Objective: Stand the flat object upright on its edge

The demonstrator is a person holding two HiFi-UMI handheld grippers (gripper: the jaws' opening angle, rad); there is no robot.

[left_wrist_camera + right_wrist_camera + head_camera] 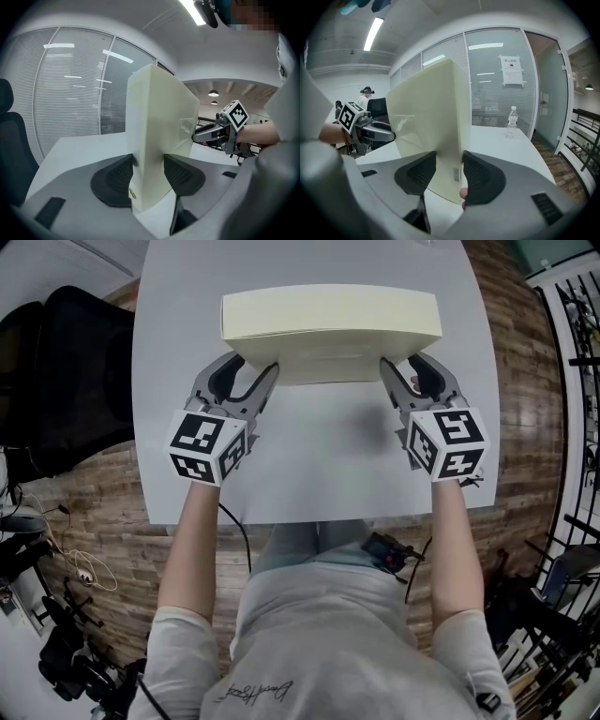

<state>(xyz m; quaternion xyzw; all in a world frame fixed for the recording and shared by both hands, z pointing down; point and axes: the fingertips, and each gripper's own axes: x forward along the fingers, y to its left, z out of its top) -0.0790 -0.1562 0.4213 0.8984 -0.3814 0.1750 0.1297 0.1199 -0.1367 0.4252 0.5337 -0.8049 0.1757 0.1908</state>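
Slab: the cream slab [328, 315] is at the middle of the table [328, 465], broad faces upright, long side running left to right in front of me.
Left gripper: the left gripper [253, 368] has its jaws pinching the slab's left end low down, a pad pressed on each broad face.
Right gripper: the right gripper [403, 362] pinches the right end the same way.
Why both ends: I judge the low, matched grips stop the tall face from swinging or toppling.
Footing: the bottom edge looks down at the table, but I cannot tell whether it bears along its whole length.
Stage: nearly stood, in my judgement; it is not yet free.
Risk: a narrow edge could tip, so I would loosen one side gently.
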